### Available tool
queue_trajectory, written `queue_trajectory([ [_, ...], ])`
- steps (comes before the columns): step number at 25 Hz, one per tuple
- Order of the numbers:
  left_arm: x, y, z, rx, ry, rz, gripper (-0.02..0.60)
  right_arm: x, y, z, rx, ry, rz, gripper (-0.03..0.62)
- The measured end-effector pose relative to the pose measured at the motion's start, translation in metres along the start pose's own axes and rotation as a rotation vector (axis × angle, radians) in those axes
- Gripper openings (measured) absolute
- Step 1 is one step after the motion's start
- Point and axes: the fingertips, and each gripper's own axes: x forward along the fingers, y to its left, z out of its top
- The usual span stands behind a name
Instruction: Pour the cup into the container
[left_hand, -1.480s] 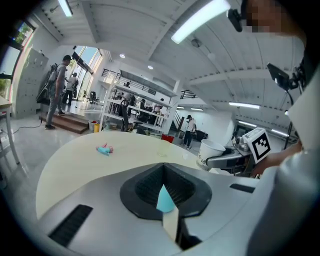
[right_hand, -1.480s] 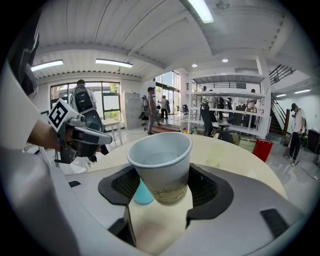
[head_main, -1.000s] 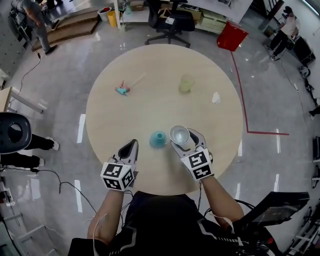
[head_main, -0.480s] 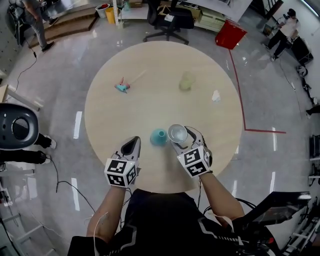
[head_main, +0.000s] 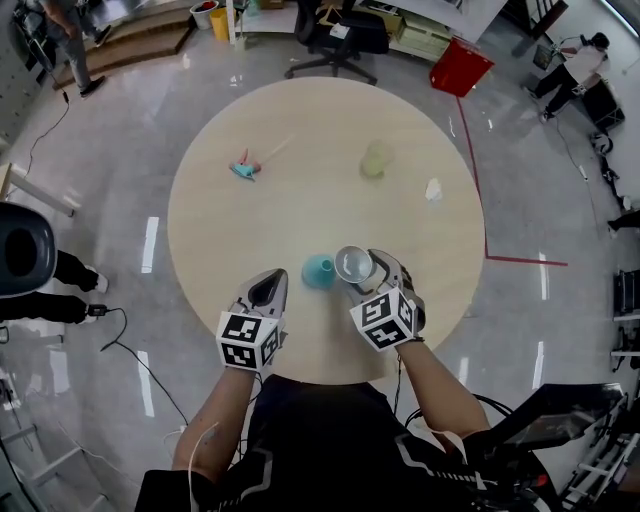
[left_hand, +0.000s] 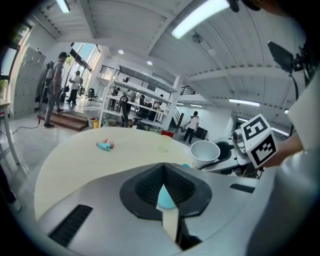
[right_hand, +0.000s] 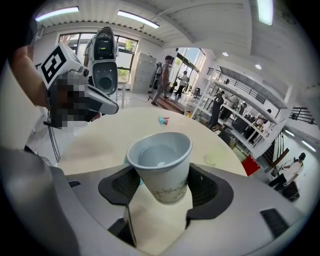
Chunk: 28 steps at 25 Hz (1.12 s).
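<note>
Just right of the teal container (head_main: 318, 271), the paper cup (head_main: 353, 264) is sitting mouth-up with clear liquid in it, and the right gripper (head_main: 360, 270) is squeezing its sides. So the tip is probably needing to go leftward. The left gripper (head_main: 268, 290) is hanging on the container's other side, jaws together, holding nothing. The cup is hiding most of the container in the right gripper view, so I'm not seeing its opening.

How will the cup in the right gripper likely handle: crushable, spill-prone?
The cup looks like thin paper, so a hard squeeze probably dents it. It seems to hold liquid, so tilting likely spills it, and it probably weighs more than an empty one.
</note>
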Motion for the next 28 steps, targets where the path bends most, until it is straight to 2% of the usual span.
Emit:
queue_trajectory([
  [12,0.0029,0.0042,-0.003,-0.009,0.005,-0.008,0.002,0.0075,0.0018,-0.0036,-0.073,0.079,-0.01,0.304],
  [28,0.0041,0.0037,-0.0063,-0.021,0.006,-0.02,0.002,0.0108,0.005,-0.0047,-0.149,0.131,-0.008,0.304],
])
